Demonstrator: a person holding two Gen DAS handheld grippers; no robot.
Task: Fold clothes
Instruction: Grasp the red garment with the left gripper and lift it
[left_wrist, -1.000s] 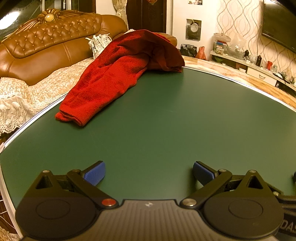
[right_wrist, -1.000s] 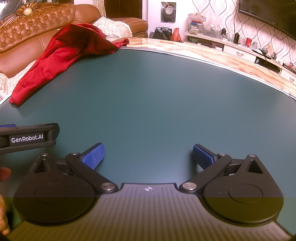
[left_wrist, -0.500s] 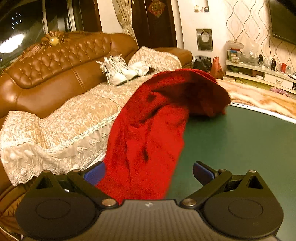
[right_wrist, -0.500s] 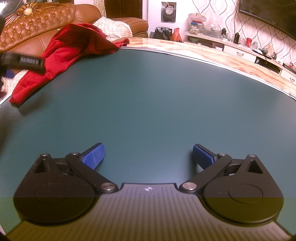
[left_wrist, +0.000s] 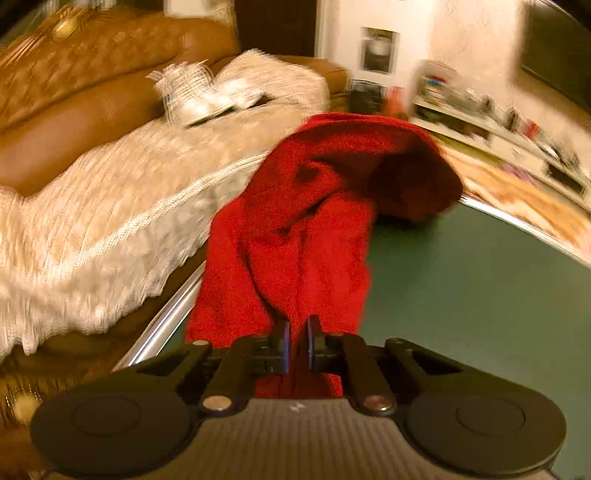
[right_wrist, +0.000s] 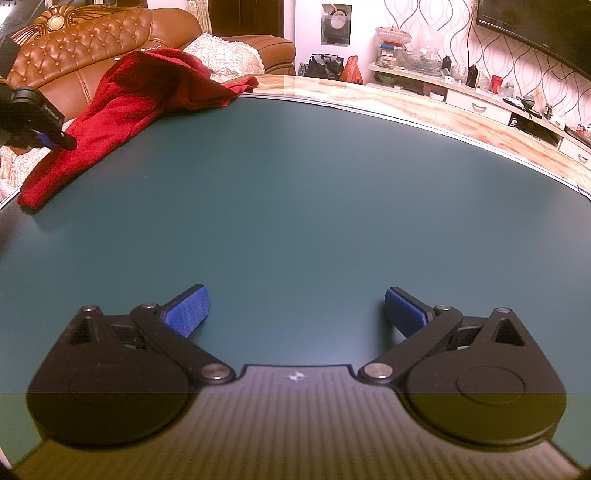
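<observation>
cloth first: a red garment (left_wrist: 295, 236) lies crumpled along the left edge of the dark green worktop (left_wrist: 480, 295), in the upper left of the right wrist view (right_wrist: 122, 110), one end bunched into a hump near the far rim and the other trailing toward the near side. the left hand-held gripper (left_wrist: 296, 345) is closed on that near end, blue pads pinching a fold of red fabric between them at the lower centre of its own frame. the right hand-held gripper (right_wrist: 295, 310) sits over bare worktop at the bottom of its frame, jaws spread wide with nothing between them, well apart from the garment. behind the worktop stands a brown leather sofa (right_wrist: 85, 48) draped with a cream lace cover (left_wrist: 92, 229).
</observation>
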